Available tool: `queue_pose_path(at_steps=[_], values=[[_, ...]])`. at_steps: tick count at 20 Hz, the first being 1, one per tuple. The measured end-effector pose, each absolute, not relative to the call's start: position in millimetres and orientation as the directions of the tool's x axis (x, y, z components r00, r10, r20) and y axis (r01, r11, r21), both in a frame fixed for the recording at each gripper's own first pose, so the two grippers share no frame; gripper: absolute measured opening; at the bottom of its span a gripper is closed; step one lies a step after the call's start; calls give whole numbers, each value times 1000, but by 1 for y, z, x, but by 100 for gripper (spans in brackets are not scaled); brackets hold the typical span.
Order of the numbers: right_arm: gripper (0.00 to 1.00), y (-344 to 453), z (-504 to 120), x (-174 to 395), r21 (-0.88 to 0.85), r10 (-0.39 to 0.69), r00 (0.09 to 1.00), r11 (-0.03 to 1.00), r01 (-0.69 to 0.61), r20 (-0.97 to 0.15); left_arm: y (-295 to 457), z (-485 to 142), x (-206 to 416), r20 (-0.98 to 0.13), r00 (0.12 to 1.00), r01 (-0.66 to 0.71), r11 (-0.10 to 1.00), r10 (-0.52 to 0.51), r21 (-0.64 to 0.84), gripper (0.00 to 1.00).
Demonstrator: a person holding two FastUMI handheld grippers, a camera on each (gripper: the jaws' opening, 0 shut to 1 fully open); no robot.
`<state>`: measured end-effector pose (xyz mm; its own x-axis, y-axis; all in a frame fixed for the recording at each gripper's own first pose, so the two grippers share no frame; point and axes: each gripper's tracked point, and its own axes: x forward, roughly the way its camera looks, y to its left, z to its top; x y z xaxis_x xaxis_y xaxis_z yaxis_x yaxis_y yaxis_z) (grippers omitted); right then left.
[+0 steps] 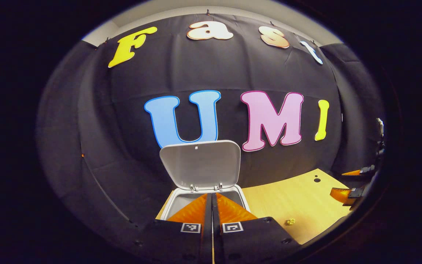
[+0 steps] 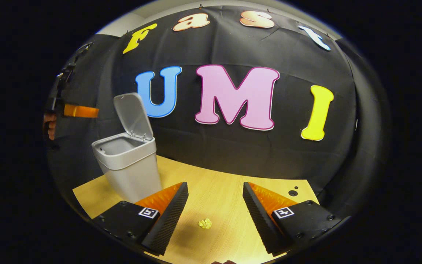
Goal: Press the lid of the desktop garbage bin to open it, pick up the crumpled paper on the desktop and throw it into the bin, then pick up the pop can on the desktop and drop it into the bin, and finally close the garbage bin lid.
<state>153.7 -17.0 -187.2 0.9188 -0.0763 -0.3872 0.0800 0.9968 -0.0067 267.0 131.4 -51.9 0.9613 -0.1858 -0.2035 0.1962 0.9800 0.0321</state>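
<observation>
Small grey plastic desktop garbage bin stands upright on the wooden desktop, near its left rear part in the right gripper view, close to the black cloth wall. Body tapers slightly toward the base; rim band a shade lighter. Its hinged grey lid is raised, standing nearly upright at the back edge, inner face forward. Bin mouth open, interior pale, contents not discernible.

Small crumpled yellow paper ball lies on the bare desktop, well apart from the bin, toward the front. In the left gripper view it sits right of the bin.
</observation>
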Motion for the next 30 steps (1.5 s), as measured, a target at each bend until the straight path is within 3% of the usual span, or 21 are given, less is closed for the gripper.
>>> queue_pose_path(at_steps=[8, 13, 15, 16, 20, 26, 28, 29, 30], values=[[98, -3, -281, 177, 5, 0, 837, 1000, 3, -548, 132, -12, 212, -128, 975, 189, 980, -180, 64, 8], [98, 1, -360, 179, 16, 26, 722, 1000, -21, -691, 123, -4, 178, -109, 974, 202, 979, -199, 18, 18], [98, 6, -392, 174, 60, 44, 655, 998, 2, -754, 123, -2, 165, -104, 974, 203, 979, -203, -7, 25], [99, 7, -405, 175, 78, 48, 633, 997, 19, -772, 127, -2, 161, -103, 977, 188, 982, -188, -5, 43], [99, 5, -445, 175, 62, 32, 556, 998, 34, -831, 125, 3, 146, -95, 982, 167, 986, -164, 28, 97], [96, 6, -475, 159, 51, 32, 468, 998, 27, -883, 135, -9, 134, -118, 986, 123, 992, -120, 23, 96], [36, 4, -473, 161, 62, 39, 473, 998, 33, -880, 135, -15, 133, -133, 983, 125, 992, -123, 11, 96], [21, 6, -470, 162, 80, 52, 472, 996, 40, -880, 134, -19, 134, -138, 983, 126, 992, -124, 5, 96], [32, 5, -467, 162, 85, 56, 476, 996, 39, -878, 134, -21, 135, -141, 982, 126, 992, -125, -2, 96]])
